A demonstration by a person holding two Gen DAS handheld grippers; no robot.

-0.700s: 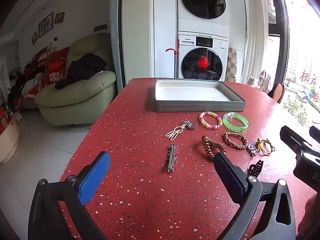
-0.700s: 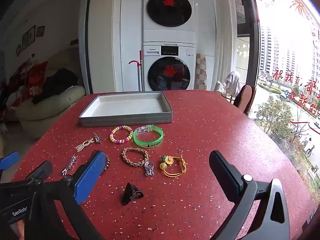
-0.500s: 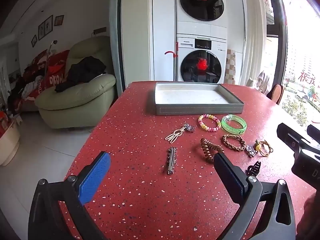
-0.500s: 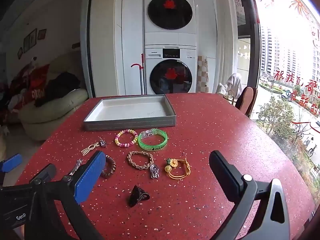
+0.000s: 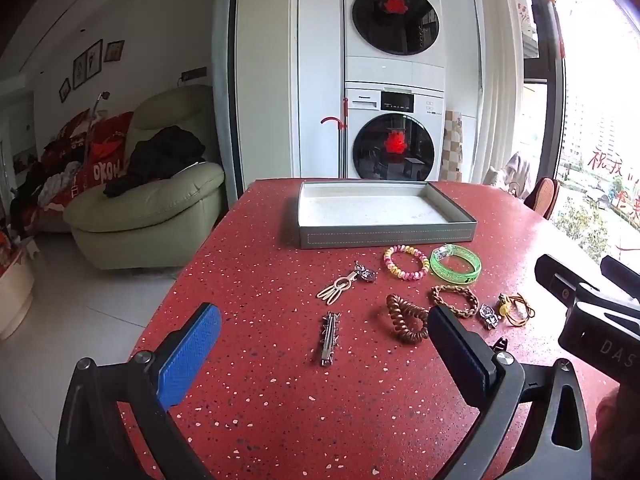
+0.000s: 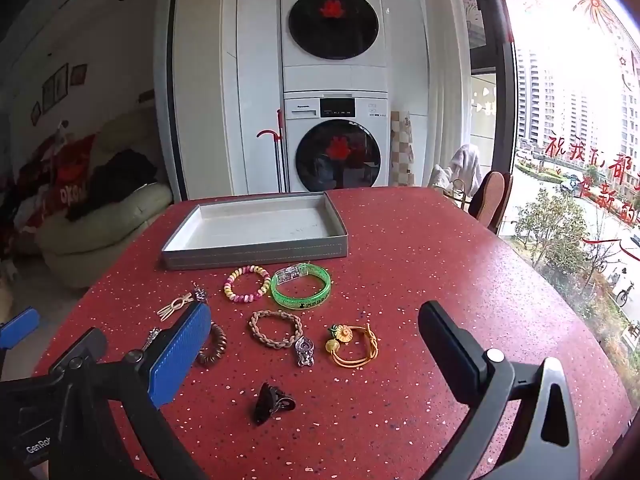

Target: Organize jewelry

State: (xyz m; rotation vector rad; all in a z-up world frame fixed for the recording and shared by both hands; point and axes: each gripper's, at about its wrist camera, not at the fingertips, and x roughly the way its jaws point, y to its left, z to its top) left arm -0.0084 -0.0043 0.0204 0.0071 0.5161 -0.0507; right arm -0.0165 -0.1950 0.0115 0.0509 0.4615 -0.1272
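A grey tray [image 5: 384,238] [image 6: 256,249] with a white floor stands empty at the far side of the red table. In front of it lie a bead bracelet [image 5: 405,262] [image 6: 247,283], a green bangle [image 5: 456,268] [image 6: 301,289], a braided bracelet [image 5: 455,300] [image 6: 276,328], a brown coil tie [image 5: 406,324], a silver hair clip [image 5: 329,338], a gold clip [image 5: 338,290], a yellow cord bracelet [image 6: 354,346], a silver charm [image 6: 304,350] and a black claw clip [image 6: 272,402]. My left gripper [image 5: 324,358] and right gripper [image 6: 316,354] are open and empty, above the table's near side.
The red speckled table [image 5: 260,264] has its left edge near a green sofa [image 5: 152,208]. Stacked washing machines [image 5: 394,80] stand behind the table. A chair back [image 6: 490,196] rises at the far right edge, by the window.
Both grippers have tilted a little, so the tray and jewelry sit lower in the views. Nothing on the table has moved. Both grippers stay open.
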